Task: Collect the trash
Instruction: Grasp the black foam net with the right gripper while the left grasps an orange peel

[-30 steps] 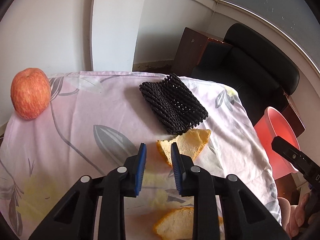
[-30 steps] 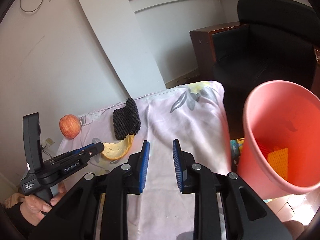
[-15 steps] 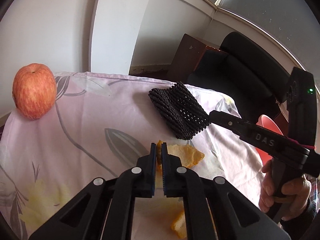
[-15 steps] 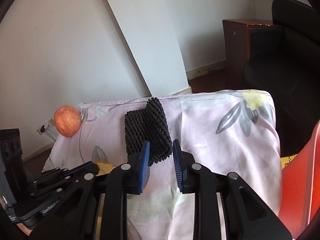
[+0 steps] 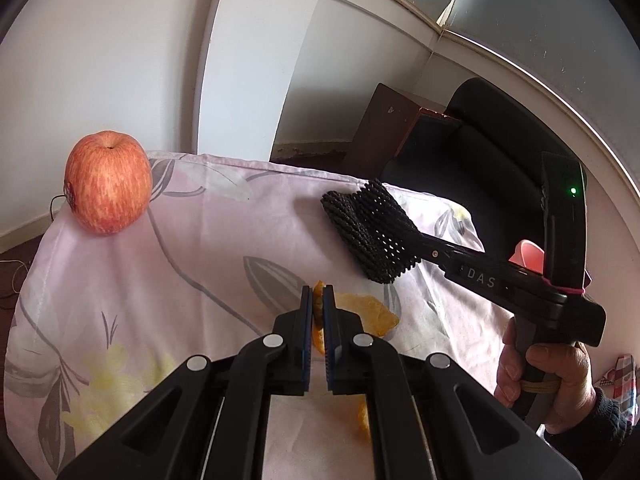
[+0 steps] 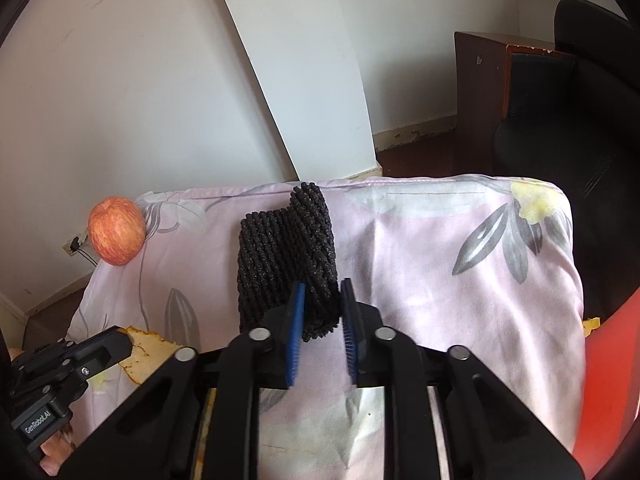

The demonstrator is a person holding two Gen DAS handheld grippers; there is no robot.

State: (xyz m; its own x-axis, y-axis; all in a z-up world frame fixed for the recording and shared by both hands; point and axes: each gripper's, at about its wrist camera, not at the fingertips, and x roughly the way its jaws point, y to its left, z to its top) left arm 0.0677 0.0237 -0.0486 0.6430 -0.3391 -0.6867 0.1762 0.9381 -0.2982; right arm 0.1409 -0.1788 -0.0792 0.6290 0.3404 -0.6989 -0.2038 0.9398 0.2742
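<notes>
My left gripper [image 5: 317, 306] is shut on an orange peel piece [image 5: 366, 312] that lies on the floral tablecloth [image 5: 180, 272]; the peel also shows in the right wrist view [image 6: 142, 350]. A second peel piece [image 5: 363, 420] lies near the front, mostly hidden by my fingers. My right gripper [image 6: 322, 298] is open, its jaws on either side of the near end of a black foam net [image 6: 286, 256]. In the left wrist view the net [image 5: 368, 226] lies on the cloth with the right gripper's tip at it.
A red apple [image 5: 108, 184] sits at the table's far left corner, also in the right wrist view [image 6: 117, 235]. A red bin [image 6: 604, 380] stands off the table's right edge. A black chair [image 6: 580, 128] and a brown cabinet [image 6: 480, 88] are behind.
My left gripper closed on the orange peel piece. My right gripper swung from the red bin to the black net, and its open jaws now straddle the net's near end.
</notes>
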